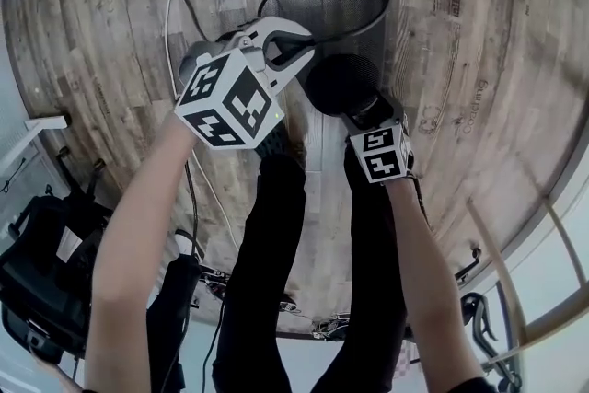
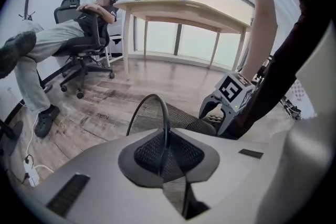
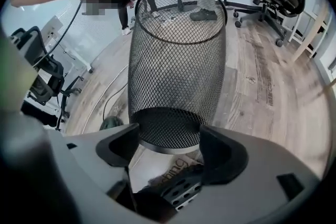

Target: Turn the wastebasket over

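Currently one black mesh wastebasket (image 1: 345,9), held tilted over the wood floor (image 1: 479,60), with the open rim away from the person and the base toward them. Left gripper (image 2: 167,152): jaws closed on the rim wire. Right gripper (image 3: 168,148): jaws set wide, gripping the round base on both sides.

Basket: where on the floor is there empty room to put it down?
In the head view, the widest bare patch is the wood floor right of the basket, up to the pale wooden frame. Bare boards lie beyond the basket too. The left is crowded: cables cross the floor, with a black chair below them.
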